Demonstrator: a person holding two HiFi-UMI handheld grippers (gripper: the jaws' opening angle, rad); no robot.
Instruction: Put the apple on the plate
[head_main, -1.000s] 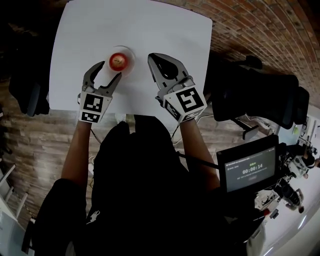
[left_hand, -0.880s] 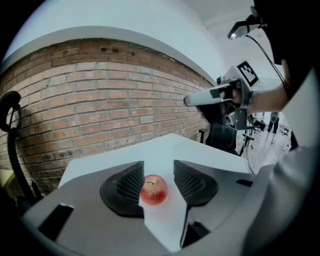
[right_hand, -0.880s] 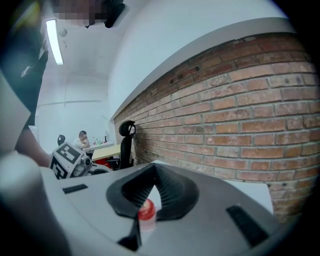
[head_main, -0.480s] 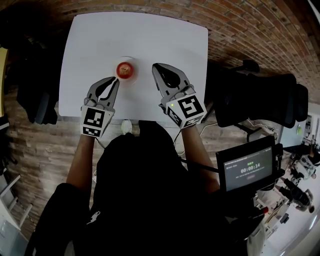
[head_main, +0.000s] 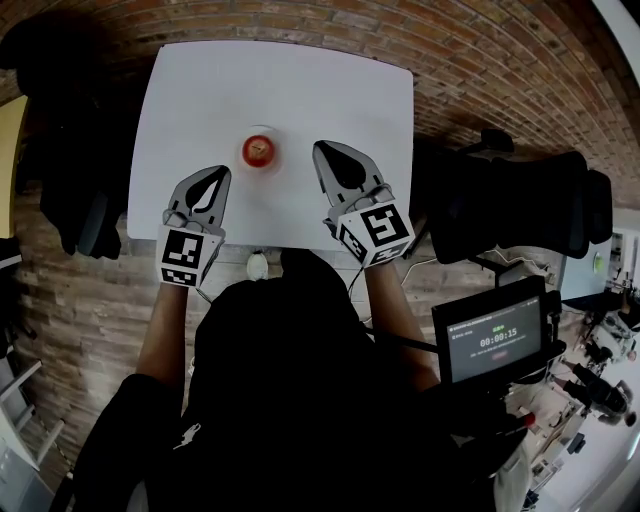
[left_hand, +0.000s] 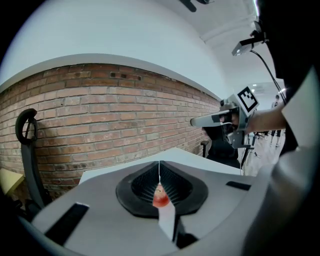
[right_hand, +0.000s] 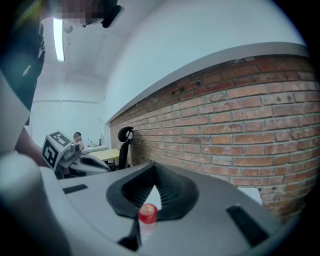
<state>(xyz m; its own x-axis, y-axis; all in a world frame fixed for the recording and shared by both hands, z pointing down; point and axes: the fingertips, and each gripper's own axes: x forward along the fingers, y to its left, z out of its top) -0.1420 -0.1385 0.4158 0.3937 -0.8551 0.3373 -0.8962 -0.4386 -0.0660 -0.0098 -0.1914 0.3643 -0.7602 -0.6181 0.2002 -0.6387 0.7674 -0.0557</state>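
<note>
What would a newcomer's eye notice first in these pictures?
A small red apple sits on a round white plate in the middle of the white table. Nearer the person, the left gripper and right gripper flank it, both with fingers closed and empty.

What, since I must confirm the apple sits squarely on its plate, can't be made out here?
- Plate, head view: white on a white table and partly under the apple, so its rim is faint.
- Left gripper view: the shut left gripper leaves only a sliver of apple showing; the plate's outline is hidden.
- Right gripper view: the shut right gripper hides the plate's outline too.
</note>
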